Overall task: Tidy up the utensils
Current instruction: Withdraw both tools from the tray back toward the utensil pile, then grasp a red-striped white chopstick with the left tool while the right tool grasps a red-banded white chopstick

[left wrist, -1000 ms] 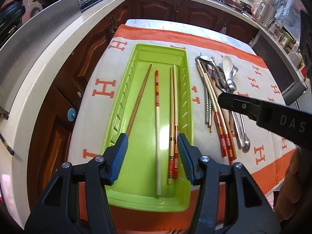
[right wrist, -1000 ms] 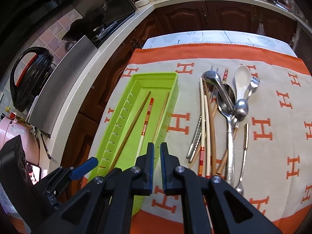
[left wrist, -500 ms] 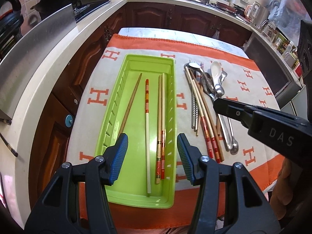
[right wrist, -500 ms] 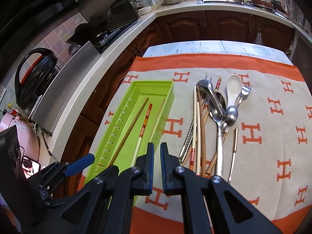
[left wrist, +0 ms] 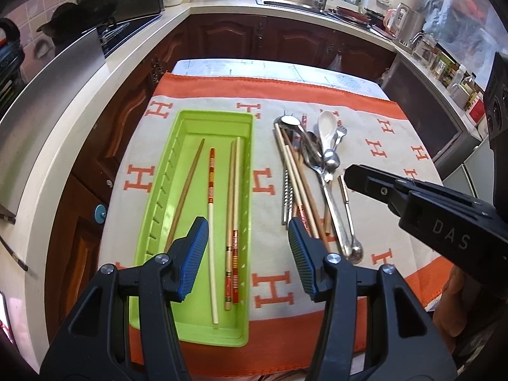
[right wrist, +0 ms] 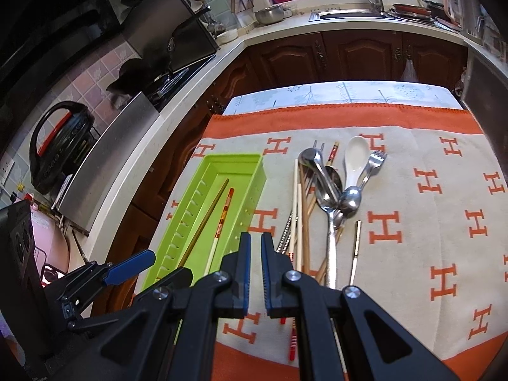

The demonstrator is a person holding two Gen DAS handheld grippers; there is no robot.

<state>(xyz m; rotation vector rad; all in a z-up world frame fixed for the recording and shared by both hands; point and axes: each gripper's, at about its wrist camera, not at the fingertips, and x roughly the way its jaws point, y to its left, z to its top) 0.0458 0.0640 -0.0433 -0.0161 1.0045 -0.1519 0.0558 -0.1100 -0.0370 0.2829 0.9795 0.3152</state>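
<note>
A lime-green tray (left wrist: pixel 216 127) lies on the left of an orange-and-beige towel, with several chopsticks (left wrist: pixel 211 197) lengthwise inside it. Right of the tray is a loose pile: wooden and red-banded chopsticks (left wrist: pixel 298 177), metal spoons (left wrist: pixel 330 190), a white ceramic spoon (left wrist: pixel 327 127) and a fork (right wrist: pixel 374 162). My left gripper (left wrist: pixel 247 231) hovers open above the tray's near right side, holding nothing. My right gripper (right wrist: pixel 256 254) hangs over the towel between the tray (right wrist: pixel 250 203) and the pile (right wrist: pixel 301 206), its pads shut to a thin gap with nothing between them.
The towel (left wrist: pixel 397 146) covers a small table ringed by dark wood cabinets and a pale counter (left wrist: pixel 95 95). A stove and pan stand at far left, a sink at the back. A black kettle (right wrist: pixel 60 146) sits on the left counter. A person's hand (left wrist: pixel 451 304) shows at lower right.
Both grippers have drawn back and up from the table, so the tray and pile look smaller. The left gripper has drifted right across the tray. Neither jaw has changed.
</note>
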